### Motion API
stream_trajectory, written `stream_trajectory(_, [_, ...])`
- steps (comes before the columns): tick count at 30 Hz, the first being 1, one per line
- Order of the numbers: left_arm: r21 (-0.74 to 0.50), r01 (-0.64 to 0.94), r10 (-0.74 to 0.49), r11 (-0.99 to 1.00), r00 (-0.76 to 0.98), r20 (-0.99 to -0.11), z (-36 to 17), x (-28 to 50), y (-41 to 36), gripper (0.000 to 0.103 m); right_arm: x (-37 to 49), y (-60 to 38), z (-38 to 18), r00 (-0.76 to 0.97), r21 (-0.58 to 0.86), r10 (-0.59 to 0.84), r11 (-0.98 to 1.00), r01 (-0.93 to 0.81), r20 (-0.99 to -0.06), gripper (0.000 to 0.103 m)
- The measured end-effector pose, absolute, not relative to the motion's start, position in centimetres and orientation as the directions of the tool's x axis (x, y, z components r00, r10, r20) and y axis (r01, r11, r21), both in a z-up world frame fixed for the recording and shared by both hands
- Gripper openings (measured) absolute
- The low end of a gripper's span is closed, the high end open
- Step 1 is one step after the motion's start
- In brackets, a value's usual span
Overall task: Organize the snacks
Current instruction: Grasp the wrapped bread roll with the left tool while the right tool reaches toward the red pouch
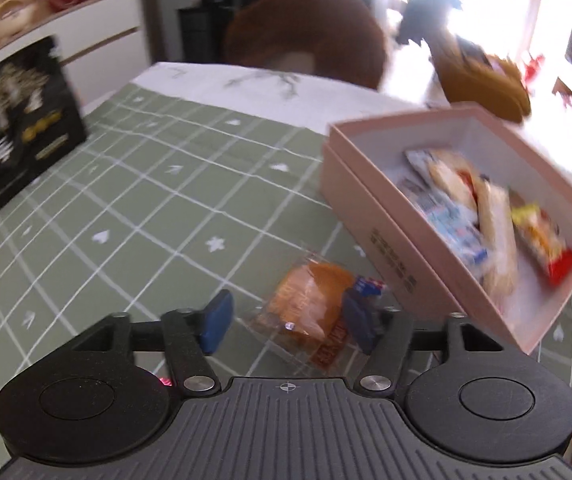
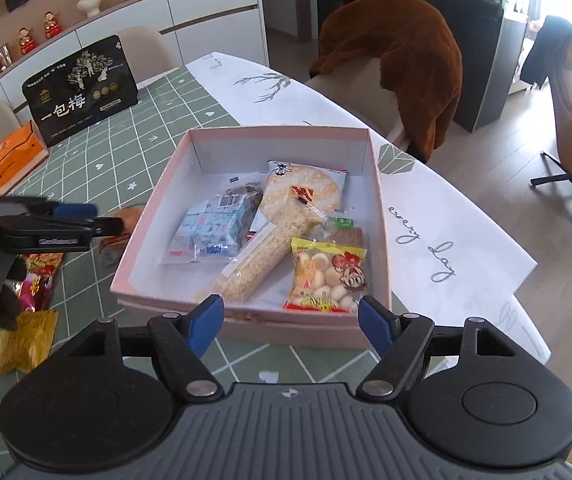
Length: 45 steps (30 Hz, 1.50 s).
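- My left tool stands wide open over a clear-wrapped orange cake lying on the green checked tabletop; its pads straddle the packet without pressing on it.
- My right tool is open too, empty, at the near wall of the pink box.
- The box already holds a blue packet, a round rice cracker, a crumbly bar and a yellow biscuit bag.
- More snack bags lie toward the tabletop's left edge.
- A black gift box stands near the far-left edge.

The left gripper hangs with jaws wide over a wrapped bun on the tablecloth. Just right, the pink box holds snack packets.
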<state>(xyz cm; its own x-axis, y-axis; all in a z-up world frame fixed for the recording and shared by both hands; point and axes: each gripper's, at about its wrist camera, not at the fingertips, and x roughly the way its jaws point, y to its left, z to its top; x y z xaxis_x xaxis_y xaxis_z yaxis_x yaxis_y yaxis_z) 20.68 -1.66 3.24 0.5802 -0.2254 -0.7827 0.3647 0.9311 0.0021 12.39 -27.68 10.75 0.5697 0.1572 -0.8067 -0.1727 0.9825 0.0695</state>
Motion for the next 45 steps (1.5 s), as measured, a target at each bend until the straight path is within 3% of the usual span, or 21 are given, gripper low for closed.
stream_trajectory(4, [-0.009,0.386,-0.234,0.922,0.540,-0.808,2.6,20.7,-1.9,0.081,11.3,-28.5,10.6,0.561,0.064,0.148,0.984,-0.167,-0.815,0.076])
stream_trajectory(11, [-0.109,0.272,-0.249,0.956,0.561,-0.789,3.4,18.9,0.5,0.059,9.9,-29.1,9.0,0.521,0.066,0.142,0.985,-0.162,-0.842,0.076])
stream_trajectory(29, [-0.251,0.187,-0.311,0.950,0.491,-0.814,3.4,2.2,-2.2,0.059,3.5,-26.9,5.4,0.327,0.153,0.232,0.956,-0.249,-0.916,0.077])
stream_trajectory(42, [-0.166,0.314,-0.310,0.935,0.496,-0.811,3.5,0.7,-6.9,0.060,1.4,-24.6,3.8,0.362,0.005,0.136,0.940,-0.340,-0.922,0.089])
stream_trajectory(45, [-0.158,0.325,-0.310,0.933,0.495,-0.812,3.4,1.0,-7.6,0.061,1.7,-24.9,3.6,0.367,0.011,0.133,0.949,-0.316,-0.920,0.096])
